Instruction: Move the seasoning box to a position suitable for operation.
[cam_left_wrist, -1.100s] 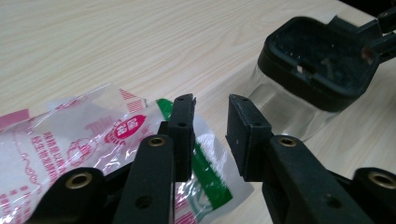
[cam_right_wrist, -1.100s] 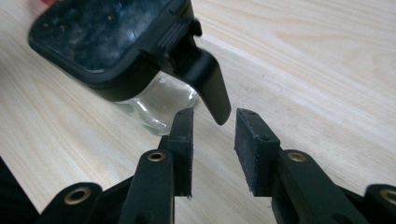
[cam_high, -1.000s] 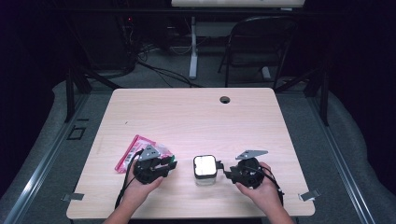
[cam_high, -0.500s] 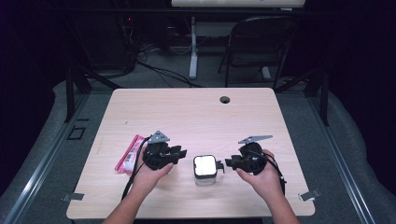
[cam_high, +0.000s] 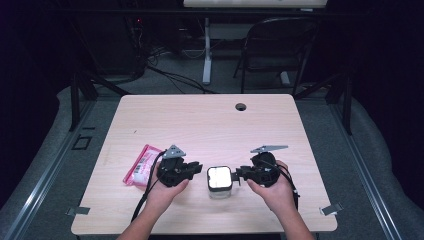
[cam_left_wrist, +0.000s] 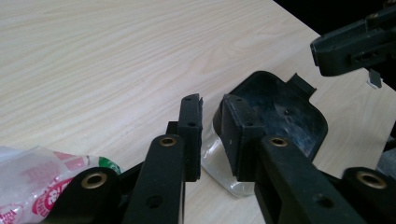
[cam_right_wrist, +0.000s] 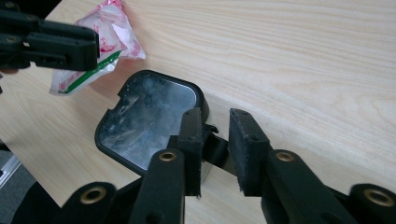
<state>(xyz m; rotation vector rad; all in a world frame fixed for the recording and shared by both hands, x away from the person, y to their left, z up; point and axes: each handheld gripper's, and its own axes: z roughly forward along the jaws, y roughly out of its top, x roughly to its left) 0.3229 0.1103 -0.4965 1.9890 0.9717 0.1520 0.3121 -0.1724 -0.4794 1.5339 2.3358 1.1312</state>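
Meanwhile, left claw (cam_high: 196, 167) and right claw (cam_high: 241, 173) closing beside lidded container (cam_high: 219, 181), table (cam_high: 210, 120)

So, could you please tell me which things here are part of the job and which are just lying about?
In use:
- small clear square container with a black-rimmed lid
- left gripper, jaws just closing near its edge
- right gripper, jaws closing at the lid's tab

Lying about:
- pink and white plastic packet
- light wooden table

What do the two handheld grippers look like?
Both grippers, left and right, are black, each with a grey three-cornered plate on top and a black cable trailing back. The jaws are flat black bars with brass-ringed pivots and blocky pads. Forearms are bare.
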